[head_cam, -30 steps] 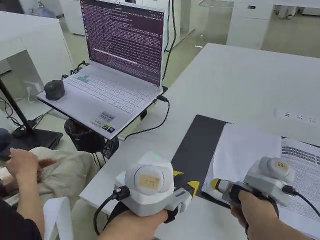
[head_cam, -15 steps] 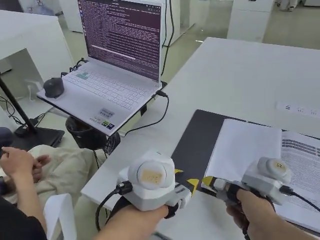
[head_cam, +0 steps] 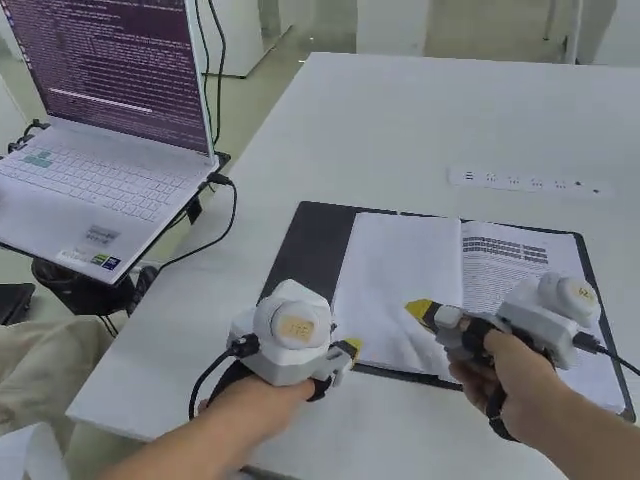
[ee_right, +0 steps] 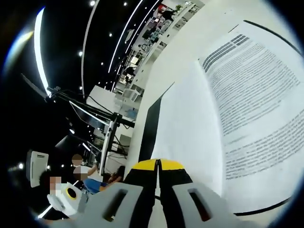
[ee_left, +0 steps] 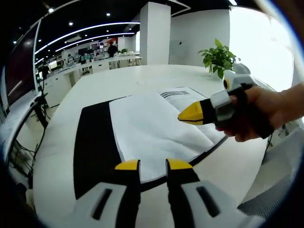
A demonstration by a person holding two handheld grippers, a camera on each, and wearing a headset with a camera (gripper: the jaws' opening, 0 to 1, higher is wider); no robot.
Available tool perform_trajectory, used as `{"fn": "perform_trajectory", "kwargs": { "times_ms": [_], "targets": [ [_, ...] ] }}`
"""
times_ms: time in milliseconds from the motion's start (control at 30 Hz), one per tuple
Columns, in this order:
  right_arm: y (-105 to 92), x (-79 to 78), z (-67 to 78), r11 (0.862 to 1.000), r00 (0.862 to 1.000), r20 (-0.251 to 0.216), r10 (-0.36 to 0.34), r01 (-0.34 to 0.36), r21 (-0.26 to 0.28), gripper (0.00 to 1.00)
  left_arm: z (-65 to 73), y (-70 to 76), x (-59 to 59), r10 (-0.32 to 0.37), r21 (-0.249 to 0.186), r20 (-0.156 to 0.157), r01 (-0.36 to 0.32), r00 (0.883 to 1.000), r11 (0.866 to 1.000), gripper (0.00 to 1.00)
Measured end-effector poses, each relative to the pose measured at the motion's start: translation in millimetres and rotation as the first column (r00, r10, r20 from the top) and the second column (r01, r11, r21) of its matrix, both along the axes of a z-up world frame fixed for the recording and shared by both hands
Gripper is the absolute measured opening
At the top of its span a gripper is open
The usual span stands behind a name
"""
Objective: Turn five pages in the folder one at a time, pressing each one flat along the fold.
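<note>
- While you are looking down in the head view, the folder (head_cam: 310, 250) is lying open on the white table (head_cam: 400, 110), with a blank page (head_cam: 395, 270) left of the fold and a printed page (head_cam: 510, 265) right of it.
- You are holding the left hand-held gripper (head_cam: 350, 348) at the folder's near edge, by the bottom corner of the blank page. How far its jaws are apart is too small to judge from here.
- You are pointing the right hand-held gripper (head_cam: 418, 311) leftward over the lower part of the blank page, and its yellow tips are looking pressed together.
- An open laptop (head_cam: 90, 120) is standing off the table's left side, and a power strip (head_cam: 525, 182) is lying on the table beyond the folder.
- In the left gripper view, the left hand-held gripper (ee_left: 152, 166) is showing only a narrow slit between its yellow tips. It is gripping nothing and sitting over the near edge of the folder (ee_left: 92, 142), where the blank page (ee_left: 147, 123) ends.
- The right hand-held gripper (ee_left: 192, 112) is showing at the right, over the pages near the fold, with its jaws together. You cannot tell whether it is touching the paper.
- A potted plant (ee_left: 218, 58) is standing at the far end of the table.
- In the right gripper view, the right hand-held gripper (ee_right: 156, 165) is showing both jaws closed against each other with nothing between them. It is pointing along the blank page (ee_right: 185, 123), with the printed page (ee_right: 256, 95) lying beside it.
</note>
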State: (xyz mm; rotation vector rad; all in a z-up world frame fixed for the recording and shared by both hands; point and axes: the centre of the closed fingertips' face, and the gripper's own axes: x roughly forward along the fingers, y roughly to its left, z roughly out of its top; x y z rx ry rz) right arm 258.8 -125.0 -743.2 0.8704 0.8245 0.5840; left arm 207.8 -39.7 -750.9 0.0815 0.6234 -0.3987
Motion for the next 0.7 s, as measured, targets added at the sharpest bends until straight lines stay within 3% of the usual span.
{"fn": "perform_trajectory", "kwargs": {
  "times_ms": [133, 233, 267, 300, 333, 367, 500, 533, 600, 700],
  "targets": [
    [-22.4, 13.9, -3.2, 0.999, 0.999, -0.021, -0.038, 0.038, 0.001, 0.0, -20.0, 3.9, 11.0, 0.035, 0.035, -0.014, -0.034, 0.999, 0.999, 0.18],
    [-29.2, 24.6, -8.5, 0.999, 0.998, -0.039, -0.045, 0.045, 0.002, 0.0, -31.1, 10.0, 10.4, 0.07, 0.047, -0.025, -0.069, 0.997, 0.997, 0.17],
    [-29.7, 27.6, -9.2, 0.999, 0.998, -0.043, -0.045, 0.046, 0.005, 0.0, -35.8, 10.8, 7.8, 0.074, 0.049, -0.039, -0.072, 0.996, 0.996, 0.16],
    [-31.1, 32.6, -10.1, 0.998, 0.997, -0.056, -0.053, 0.054, 0.018, 0.0, -46.0, 10.7, -0.1, 0.066, 0.056, -0.08, -0.061, 0.995, 0.997, 0.16],
    [-31.3, 36.3, -10.6, 0.998, 0.996, -0.069, -0.059, 0.062, 0.032, 0.0, -32.4, 11.6, 13.2, 0.039, 0.071, 0.056, -0.043, 0.998, 0.997, 0.16],
    [-30.9, 40.6, -12.2, 0.997, 0.994, -0.096, -0.06, 0.065, 0.046, 0.0, -37.5, 12.0, 2.7, 0.066, 0.05, 0.009, -0.066, 0.998, 0.997, 0.16],
    [-27.1, 53.6, -17.5, 0.997, 0.99, -0.134, -0.041, 0.049, 0.06, 0.0, -37.8, 11.5, 2.2, 0.061, 0.053, 0.039, -0.063, 0.997, 0.997, 0.16],
    [-24.8, 56.6, -17.2, 0.995, 0.987, -0.157, -0.041, 0.055, 0.088, 0.0, -37.8, 11.3, 2.2, 0.06, 0.056, 0.042, -0.063, 0.997, 0.996, 0.16],
    [-27.3, 66.1, -22.6, 0.99, 0.977, -0.203, -0.072, 0.096, 0.108, 0.0, -37.2, 11.7, 2.8, 0.062, 0.052, 0.045, -0.065, 0.997, 0.997, 0.16],
    [-30.8, 76.8, -28.7, 0.983, 0.968, -0.233, -0.097, 0.129, 0.128, 0.0, -37.7, 11.6, 2.9, 0.064, 0.051, 0.047, -0.066, 0.997, 0.997, 0.16]
  ]
}}
